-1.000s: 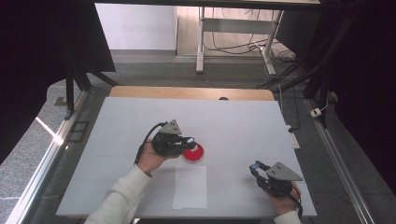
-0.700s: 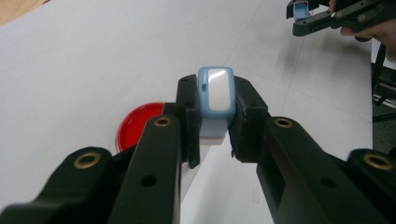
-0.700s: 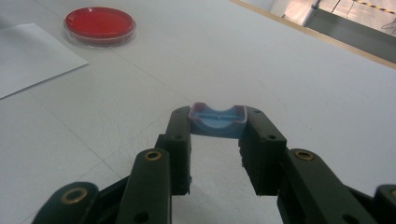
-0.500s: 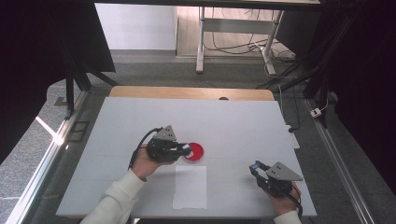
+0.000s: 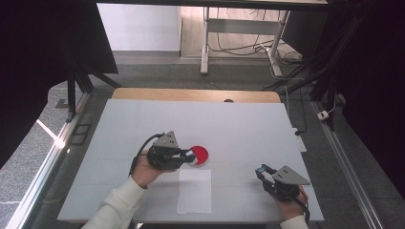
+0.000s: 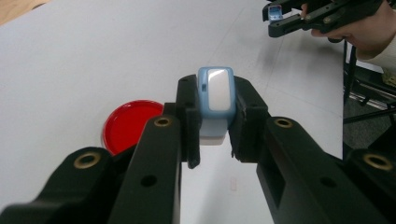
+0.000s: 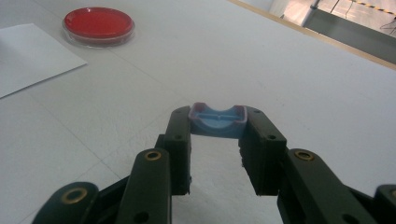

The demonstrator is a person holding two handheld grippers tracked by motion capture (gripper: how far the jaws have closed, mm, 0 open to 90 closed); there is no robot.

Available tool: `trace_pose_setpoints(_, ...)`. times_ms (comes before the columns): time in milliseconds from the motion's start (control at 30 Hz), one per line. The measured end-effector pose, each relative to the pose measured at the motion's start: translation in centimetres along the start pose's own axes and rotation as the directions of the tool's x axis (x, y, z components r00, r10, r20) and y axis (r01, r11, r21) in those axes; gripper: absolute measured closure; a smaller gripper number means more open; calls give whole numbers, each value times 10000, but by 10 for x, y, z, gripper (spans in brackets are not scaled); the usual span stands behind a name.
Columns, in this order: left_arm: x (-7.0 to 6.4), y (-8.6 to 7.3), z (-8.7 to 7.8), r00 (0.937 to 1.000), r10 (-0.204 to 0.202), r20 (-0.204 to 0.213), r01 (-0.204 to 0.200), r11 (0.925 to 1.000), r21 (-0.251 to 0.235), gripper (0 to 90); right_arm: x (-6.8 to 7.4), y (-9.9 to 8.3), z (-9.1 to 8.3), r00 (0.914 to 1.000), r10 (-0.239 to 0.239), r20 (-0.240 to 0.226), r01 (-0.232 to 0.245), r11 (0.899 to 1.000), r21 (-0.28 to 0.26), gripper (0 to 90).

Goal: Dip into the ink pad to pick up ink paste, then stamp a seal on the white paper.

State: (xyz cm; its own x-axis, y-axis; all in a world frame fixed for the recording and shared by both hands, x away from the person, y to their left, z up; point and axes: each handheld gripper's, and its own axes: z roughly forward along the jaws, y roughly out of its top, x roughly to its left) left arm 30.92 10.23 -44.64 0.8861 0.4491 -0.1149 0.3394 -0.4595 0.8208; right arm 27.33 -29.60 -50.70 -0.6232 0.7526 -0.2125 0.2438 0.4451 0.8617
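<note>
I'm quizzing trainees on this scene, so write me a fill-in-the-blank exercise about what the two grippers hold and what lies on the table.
1. The left gripper is shut on a small light-blue and ____ plastic block.
2. The right gripper clamps a blue plastic cap with a ____ rim.
3. The round, shallow dish on the white table holds something ____ in colour.
4. A white sheet of ____ lies flat on the table near the dish.

Missing words: white; pink; red; paper

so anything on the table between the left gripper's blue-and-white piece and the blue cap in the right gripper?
Nothing visible. The left gripper clamps the blue-and-white piece; the right gripper holds the blue cap. Bare table lies between; the red dish and paper sheet sit beside the left gripper.
</note>
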Motion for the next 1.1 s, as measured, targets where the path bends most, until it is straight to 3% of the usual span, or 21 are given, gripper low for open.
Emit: trace_pose_setpoints(1100,-24,-18,15,9991,183,371,-198,9990,406,752,0,0,1,10000,-72,-52,72,10000,36,645)
